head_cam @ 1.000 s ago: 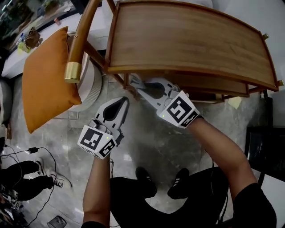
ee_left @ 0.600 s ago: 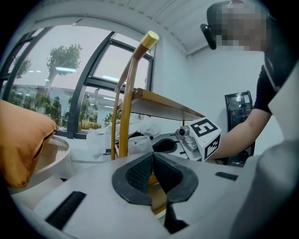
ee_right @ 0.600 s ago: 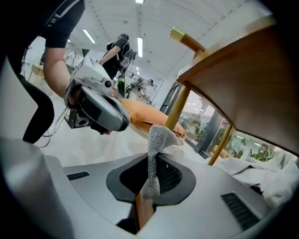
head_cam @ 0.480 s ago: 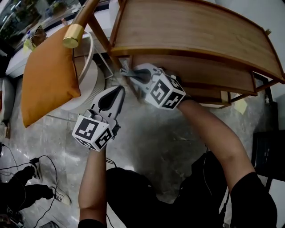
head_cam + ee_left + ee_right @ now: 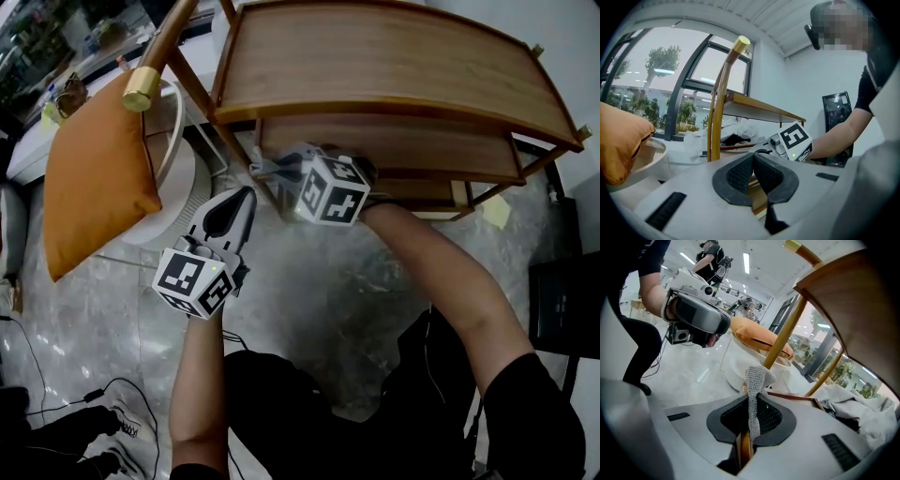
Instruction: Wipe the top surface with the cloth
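The wooden table's curved top surface [image 5: 384, 56] fills the upper part of the head view, with a lower shelf [image 5: 394, 145] under it. My right gripper [image 5: 272, 171] is at the table's front left corner, below the top's edge, shut on a strip of grey knitted cloth [image 5: 753, 380]. The cloth sticks up from between the pads in the right gripper view; a grey bit shows in the head view [image 5: 263, 166]. My left gripper [image 5: 246, 195] hangs just left of and below the right one, shut with nothing in it [image 5: 753, 171].
An orange cushion [image 5: 94, 178] rests on a round white seat [image 5: 178, 183] left of the table. A wooden pole with a brass cap [image 5: 142, 91] slants past the table's left corner. White fabric [image 5: 855, 411] lies on the lower shelf. A black cabinet [image 5: 562, 300] stands at right.
My right gripper has moved left and up with the cloth, toward the table's front left corner. The left gripper has stayed almost where it was, still shut.
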